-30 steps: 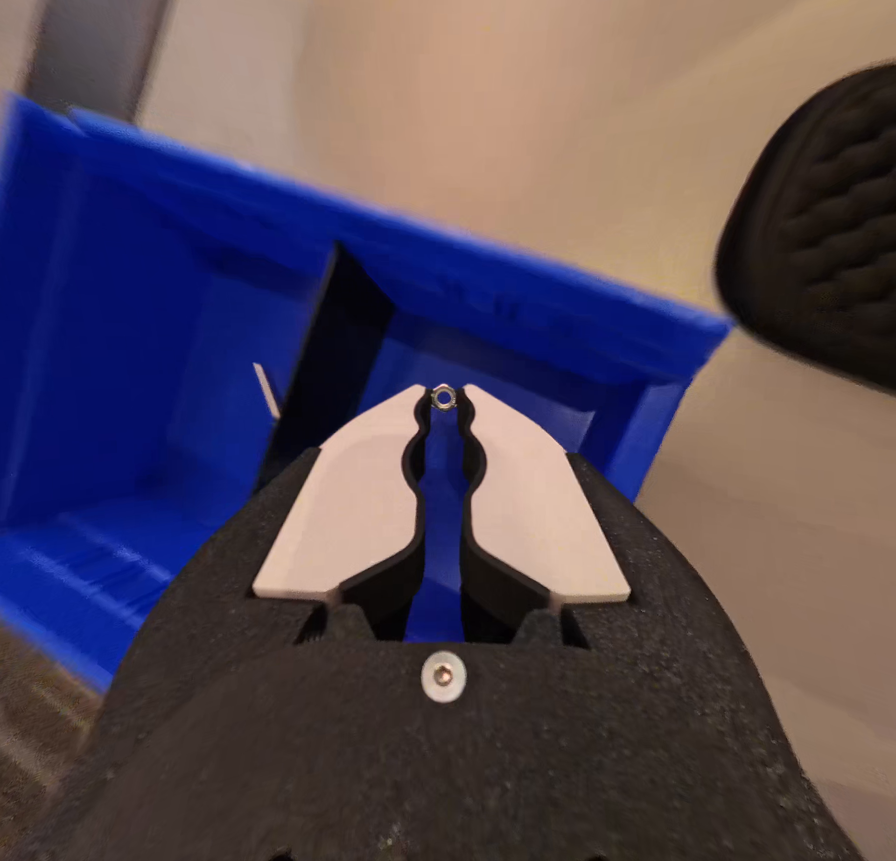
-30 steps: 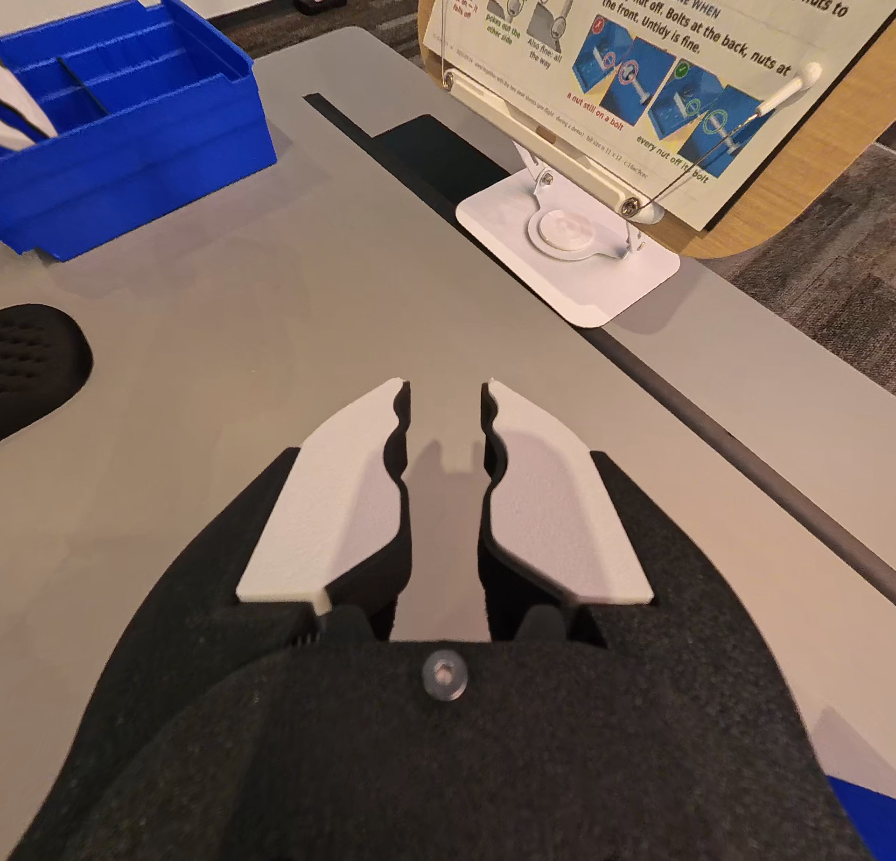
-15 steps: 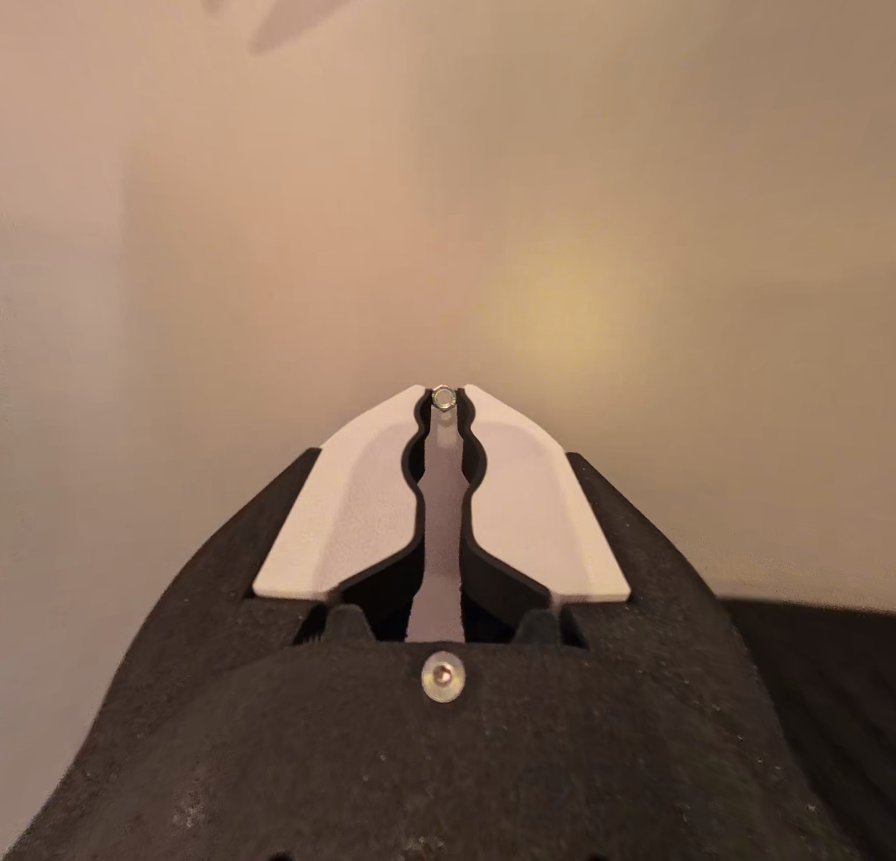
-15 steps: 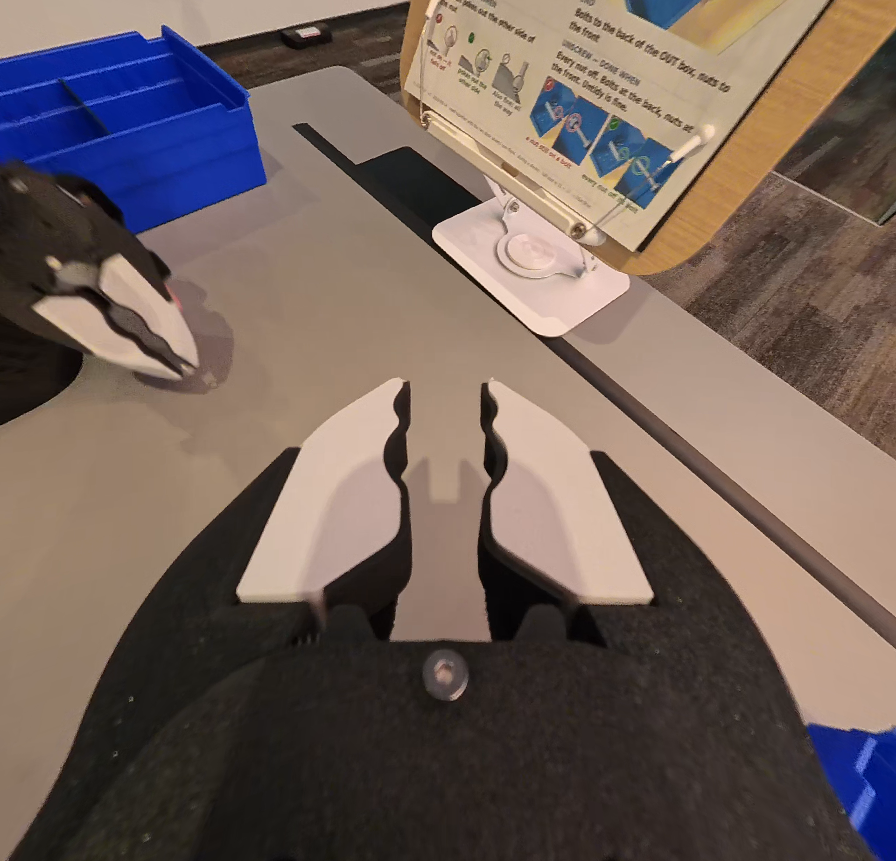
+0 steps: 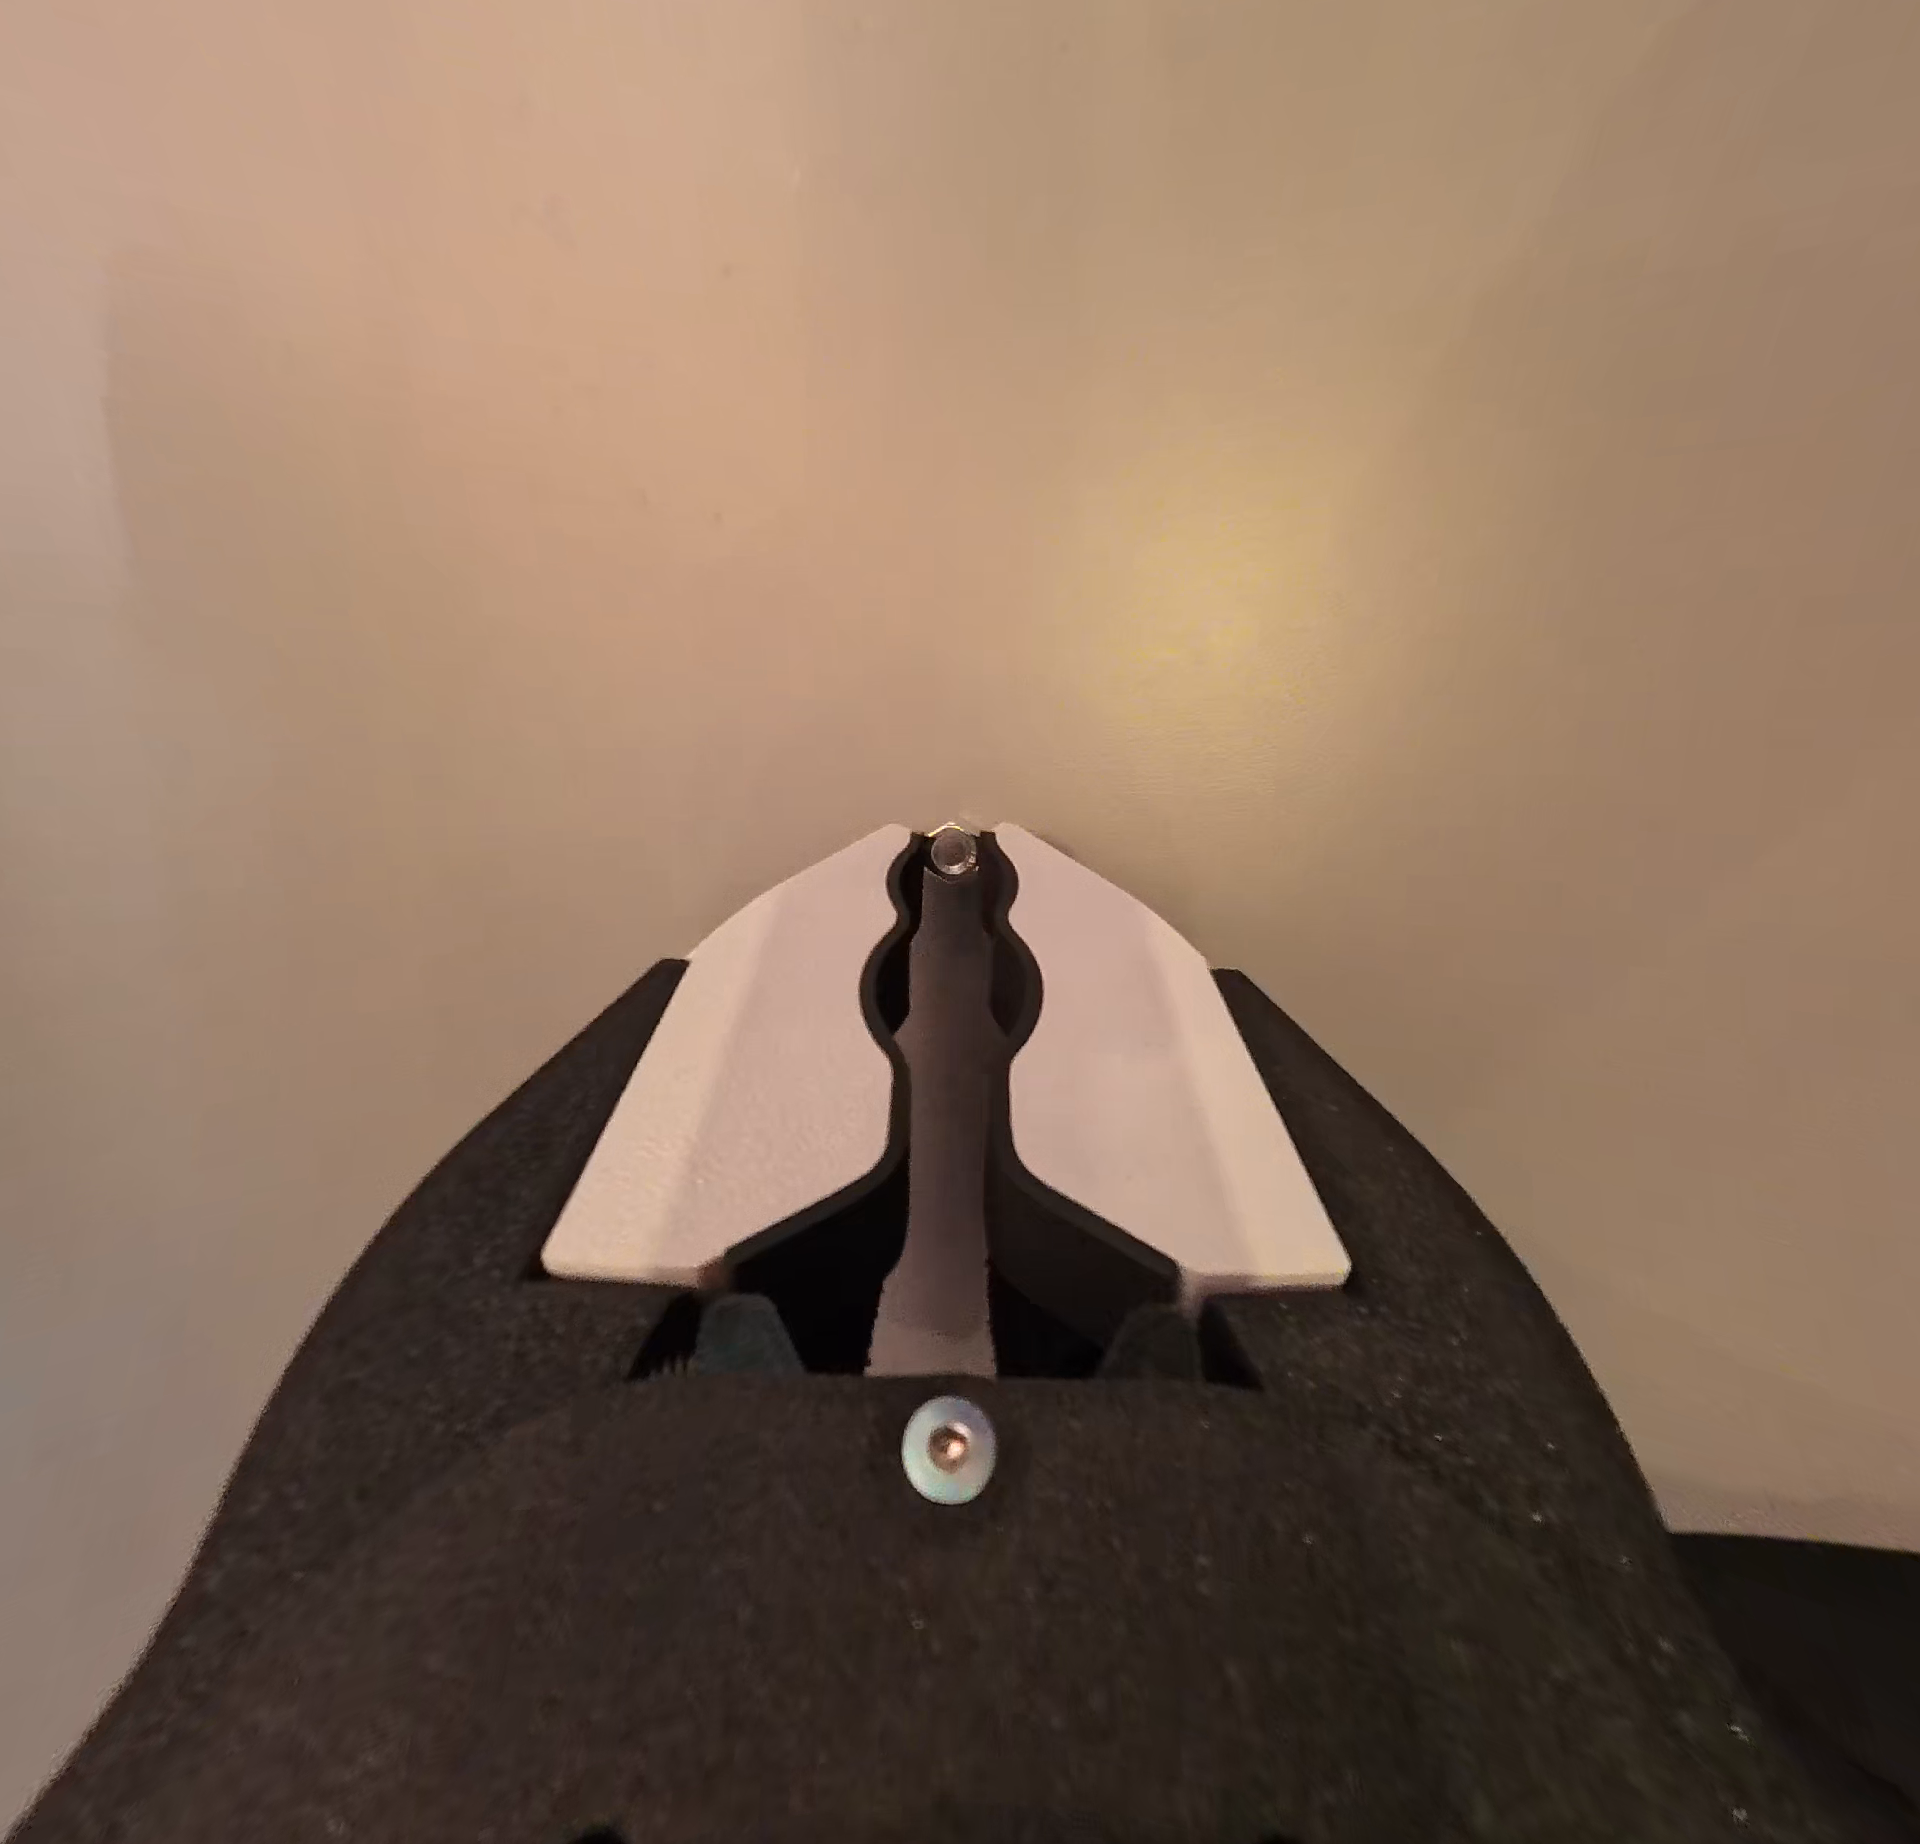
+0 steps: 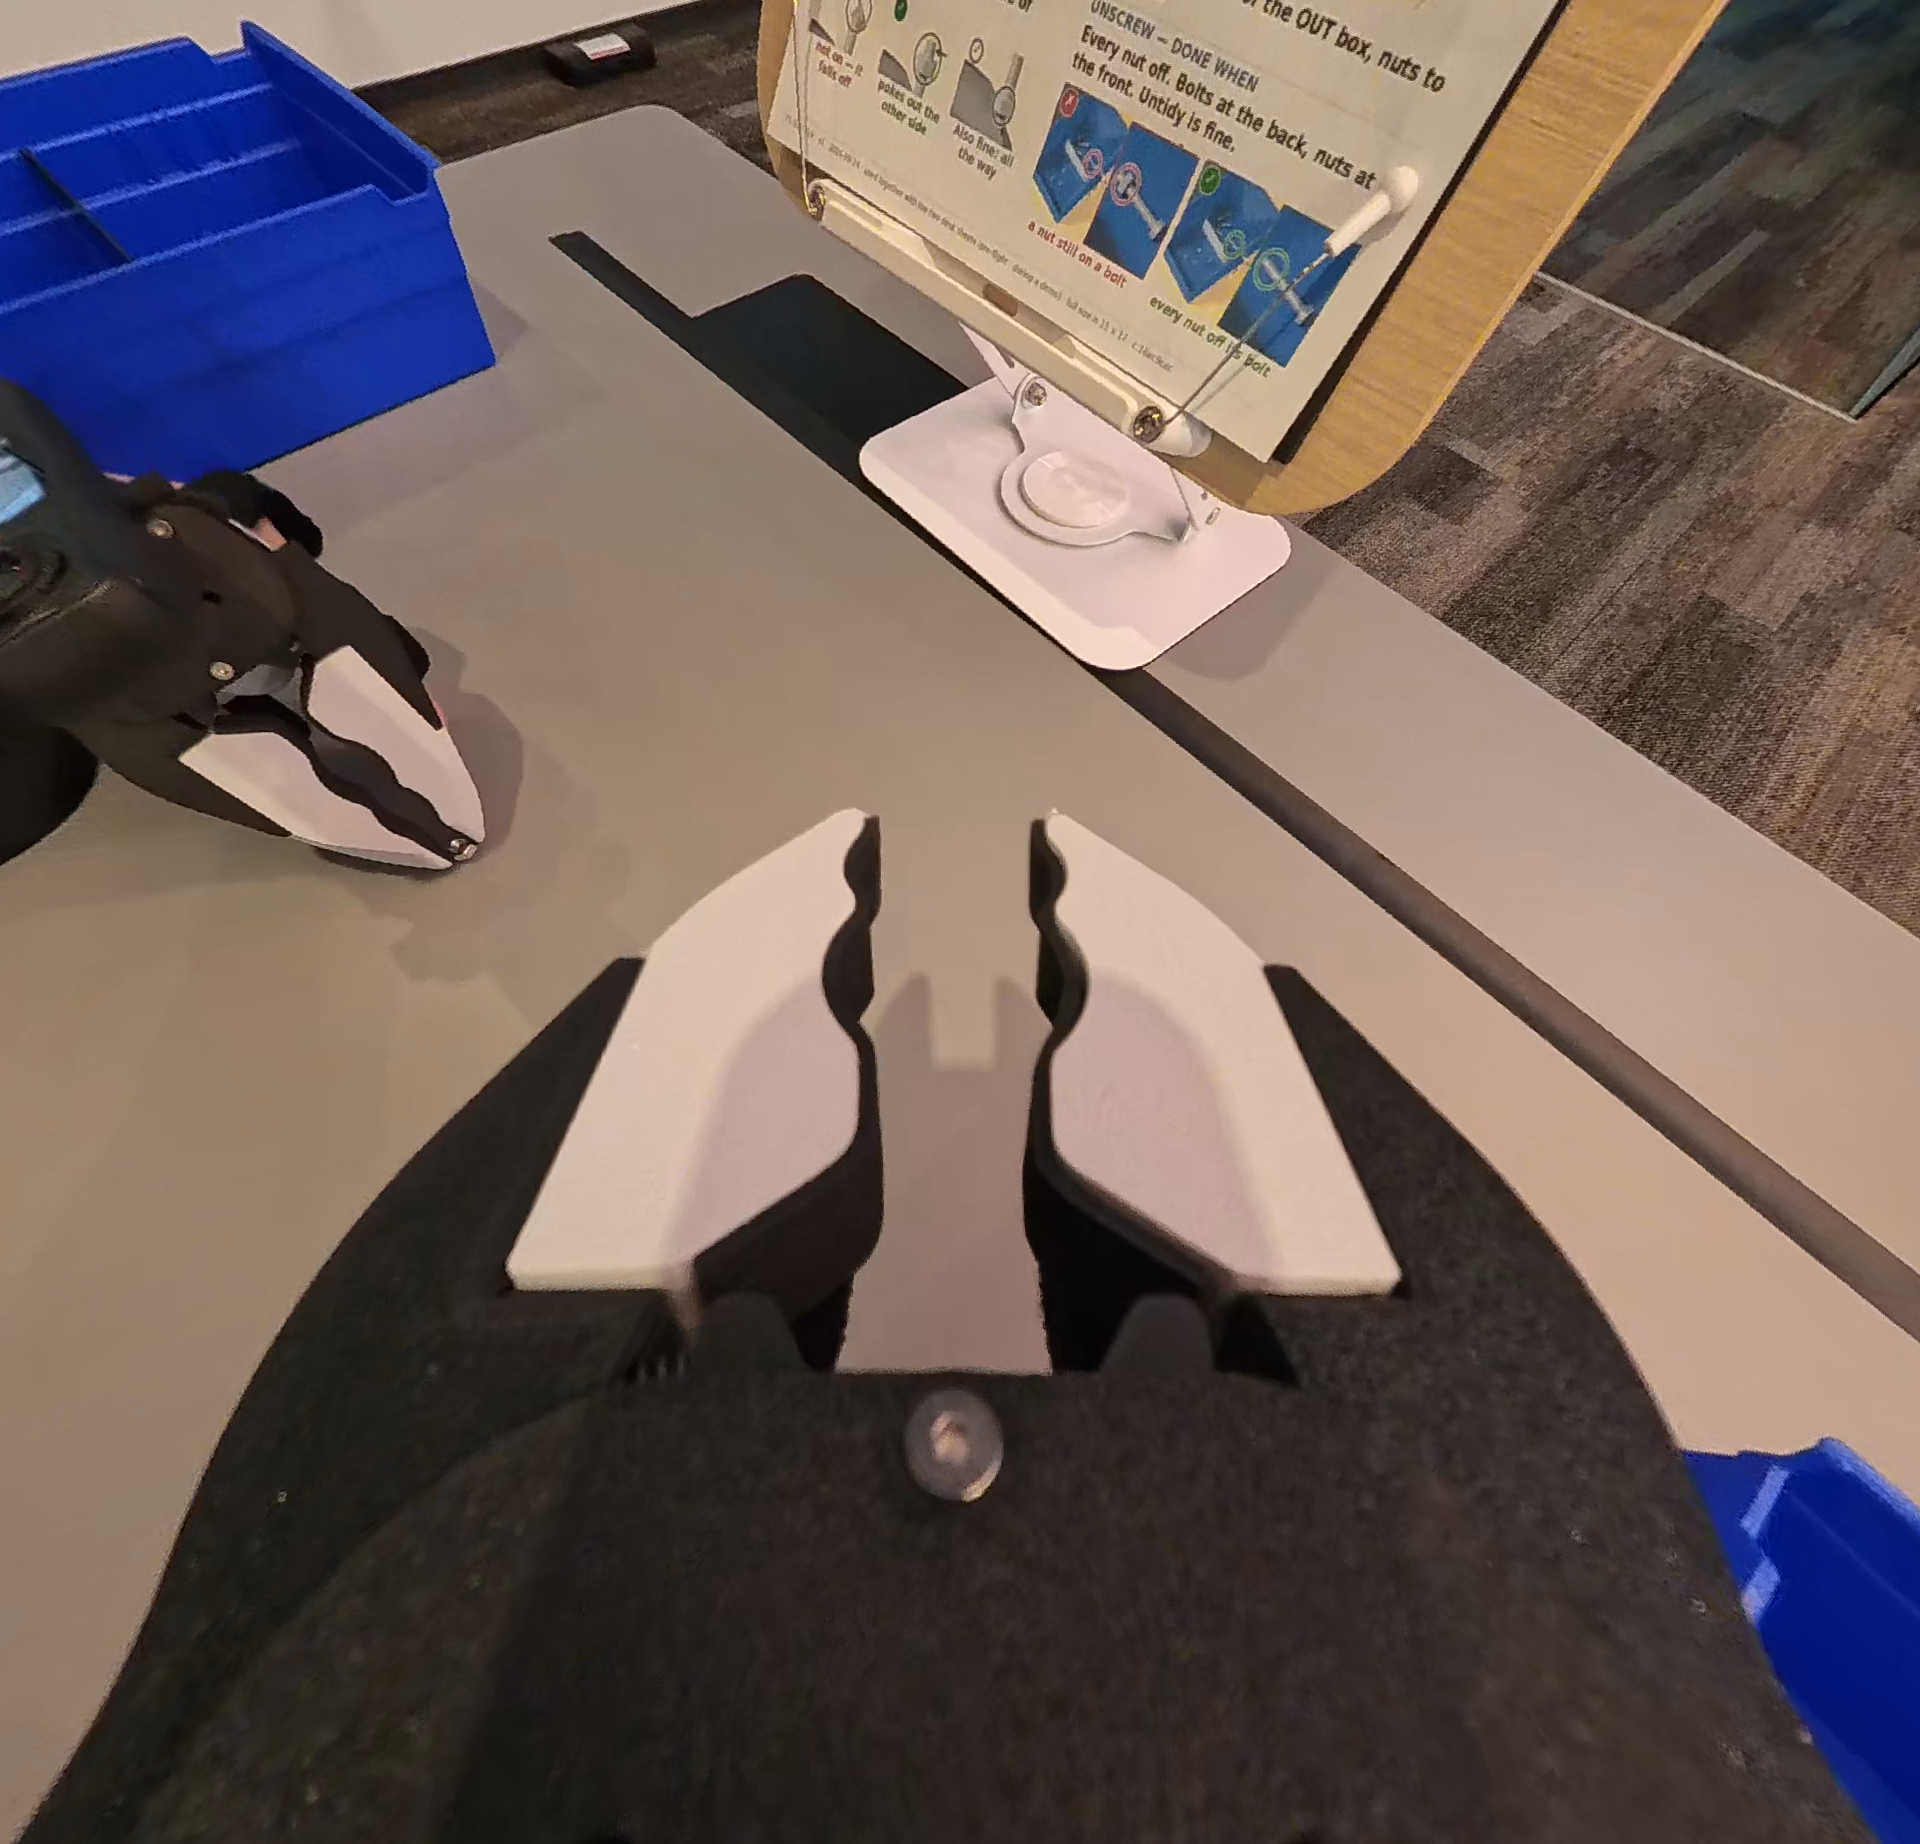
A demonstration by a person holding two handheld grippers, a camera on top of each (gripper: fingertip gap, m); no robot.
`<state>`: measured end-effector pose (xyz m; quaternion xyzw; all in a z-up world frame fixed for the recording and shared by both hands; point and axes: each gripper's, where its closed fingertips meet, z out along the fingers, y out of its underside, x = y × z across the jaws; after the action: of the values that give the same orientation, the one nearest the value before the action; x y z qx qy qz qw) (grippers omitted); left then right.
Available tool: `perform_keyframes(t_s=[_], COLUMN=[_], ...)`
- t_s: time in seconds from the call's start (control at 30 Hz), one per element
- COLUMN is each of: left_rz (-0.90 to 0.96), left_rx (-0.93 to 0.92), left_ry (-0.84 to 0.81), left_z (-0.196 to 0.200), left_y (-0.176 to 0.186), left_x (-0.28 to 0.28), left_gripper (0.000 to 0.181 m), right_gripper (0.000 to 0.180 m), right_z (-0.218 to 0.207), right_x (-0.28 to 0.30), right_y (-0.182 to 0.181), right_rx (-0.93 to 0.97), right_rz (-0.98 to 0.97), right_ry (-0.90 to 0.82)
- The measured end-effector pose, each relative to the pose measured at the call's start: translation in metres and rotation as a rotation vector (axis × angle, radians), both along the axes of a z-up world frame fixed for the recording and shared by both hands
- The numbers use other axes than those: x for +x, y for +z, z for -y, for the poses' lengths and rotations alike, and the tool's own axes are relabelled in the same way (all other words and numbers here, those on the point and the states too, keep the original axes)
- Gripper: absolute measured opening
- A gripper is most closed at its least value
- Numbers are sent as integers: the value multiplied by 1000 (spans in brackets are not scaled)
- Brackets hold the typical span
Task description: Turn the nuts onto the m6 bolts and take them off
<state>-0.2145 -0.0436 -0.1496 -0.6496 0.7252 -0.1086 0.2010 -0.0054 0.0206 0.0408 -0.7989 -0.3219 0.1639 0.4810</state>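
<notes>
Your left gripper point(image 6: 457, 847) has left the blue bin point(image 6: 239, 267), jaws pinching the nut point(image 5: 953, 852) at the table point(image 6: 727, 651). Right gripper point(image 6: 954, 838) gapes empty; no bolt visible.

Writing shows in the right wrist view only. It stands on a printed sheet point(image 6: 1143, 111) at the far right, clipped to a white stand point(image 6: 1081, 547) on the table point(image 6: 675, 568) and backed by a wooden board point(image 6: 1538, 236). The sheet carries bold black lines and a heading in capitals across its upper part. Below these are rows of small pictures, grey ones to the left and blue ones to the right, each with a short caption in red or green and a round red or green mark. A line of very small print runs along its lower edge, too fine to read. On the far floor lies a small black box point(image 6: 601, 56) with a white and red label, too small to read.
</notes>
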Motion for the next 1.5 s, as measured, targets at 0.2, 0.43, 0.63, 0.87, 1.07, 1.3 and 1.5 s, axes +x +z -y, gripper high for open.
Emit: perform_keyframes(t_s=[0.2,0.43,0.63,0.87,1.07,1.3,1.5], left_rz=[57,128,-50,-235,-284,-403,-470], left_rx=[-35,191,182,61,-19,-119,-133], left_ry=[47,182,417,484,348,344,389], left_z=[-4,-54,-89,-116,-124,-138,-139], left_y=[0,139,178,98,58,24,5], left_x=[0,-74,-245,-351,-359,-370,-377], left_gripper=[28,29,29,24,31,20,20], right_gripper=[26,24,23,22,22,22,22], right_z=[1,2,1,-1,-5,-9,-12], right_x=[4,10,17,16,2,-6,-6], right_y=[0,5,6,4,-17,-39,-49], right_rx=[-12,5,-8,-8,-69,-127,-145], right_rz=[-15,9,-10,24,83,168,239], right_ry=[5,-29,-61,-80,-56,-67,-73])
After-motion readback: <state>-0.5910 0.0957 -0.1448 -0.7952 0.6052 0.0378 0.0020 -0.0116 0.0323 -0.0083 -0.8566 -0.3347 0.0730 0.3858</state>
